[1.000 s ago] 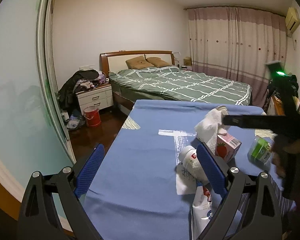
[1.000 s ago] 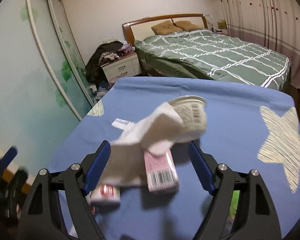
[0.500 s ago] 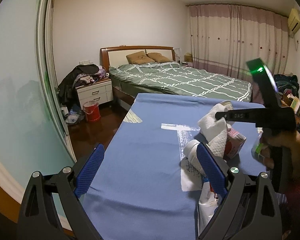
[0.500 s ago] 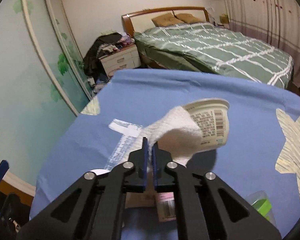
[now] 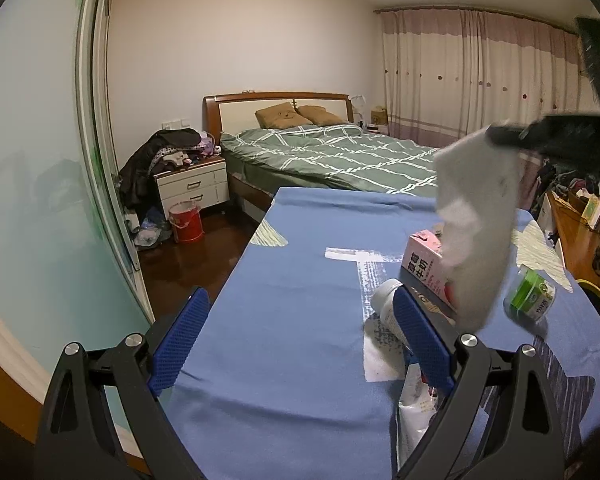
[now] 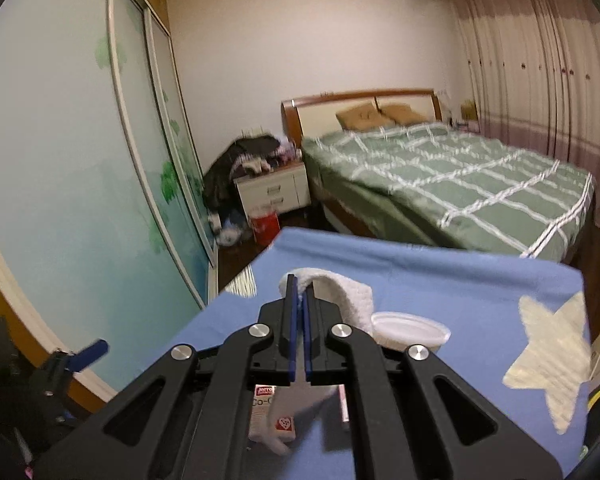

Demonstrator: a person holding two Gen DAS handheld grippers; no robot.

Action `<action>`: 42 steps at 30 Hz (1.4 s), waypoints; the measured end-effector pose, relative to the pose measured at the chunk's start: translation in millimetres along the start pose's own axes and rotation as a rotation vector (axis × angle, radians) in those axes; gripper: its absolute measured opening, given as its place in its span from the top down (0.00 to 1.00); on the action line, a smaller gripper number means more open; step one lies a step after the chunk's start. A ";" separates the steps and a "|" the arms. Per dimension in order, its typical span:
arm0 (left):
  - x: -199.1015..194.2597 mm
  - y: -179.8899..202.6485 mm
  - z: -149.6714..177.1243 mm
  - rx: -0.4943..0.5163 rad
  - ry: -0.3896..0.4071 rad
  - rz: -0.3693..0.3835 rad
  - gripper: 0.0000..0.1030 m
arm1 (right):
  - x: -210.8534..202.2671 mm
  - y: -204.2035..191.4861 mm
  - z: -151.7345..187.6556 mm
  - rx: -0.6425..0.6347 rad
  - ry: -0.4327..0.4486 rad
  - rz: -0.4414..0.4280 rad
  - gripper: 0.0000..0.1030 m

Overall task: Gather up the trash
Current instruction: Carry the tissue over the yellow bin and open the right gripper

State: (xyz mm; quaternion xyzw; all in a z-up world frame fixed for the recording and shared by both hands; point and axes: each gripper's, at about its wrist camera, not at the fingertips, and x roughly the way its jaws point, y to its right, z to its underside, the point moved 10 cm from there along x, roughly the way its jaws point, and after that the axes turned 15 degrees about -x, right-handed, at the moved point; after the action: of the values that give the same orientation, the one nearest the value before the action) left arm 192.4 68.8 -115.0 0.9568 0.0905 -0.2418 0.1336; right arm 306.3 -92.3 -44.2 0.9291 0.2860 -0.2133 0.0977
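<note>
- Your right gripper (image 6: 299,312) has its jaws pressed together on the white paper towel (image 5: 476,224); the towel loops over the fingertips and hangs down, lifted clear of the blue tablecloth (image 5: 292,320).
- In the left wrist view the towel dangles in front of the pink milk carton (image 5: 424,268), hiding part of it.
- Your left gripper (image 5: 300,332) hovers low over the near edge of the cloth with its jaws wide and nothing between them.
- The rest of the trash lies on the cloth: a white bottle (image 5: 388,308) on its side, just beside your left gripper's right finger (image 5: 420,338); a green-labelled cup (image 5: 530,294) tipped over to the right of the carton; and a white plastic bag (image 5: 414,420) at the near edge.
- From the right wrist camera, a white tub (image 6: 410,330) sits just past the towel, and the carton (image 6: 272,420) lies below the jaws.
- A star patch (image 6: 552,356) marks the cloth on the right.
</note>
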 end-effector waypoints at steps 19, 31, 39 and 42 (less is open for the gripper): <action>-3.5 31.1 5.0 0.043 -0.012 0.032 0.11 | -159.8 170.0 70.7 0.063 -0.072 0.391 0.98; -4.9 73.8 8.8 0.115 -0.022 0.070 0.11 | -190.5 309.2 224.4 0.316 -0.323 0.582 0.98; -2.3 94.0 14.7 0.151 -0.040 0.080 0.11 | -172.8 341.3 296.1 0.397 -0.483 0.590 0.72; -0.8 98.7 16.7 0.159 -0.046 0.085 0.11 | -172.6 344.3 314.9 0.393 -0.550 0.607 0.59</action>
State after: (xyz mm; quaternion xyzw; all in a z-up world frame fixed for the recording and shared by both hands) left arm 207.9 -29.8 -107.9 0.9615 0.0271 -0.2644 0.0695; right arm 267.9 -553.8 -225.9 0.8806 -0.0820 -0.4639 0.0502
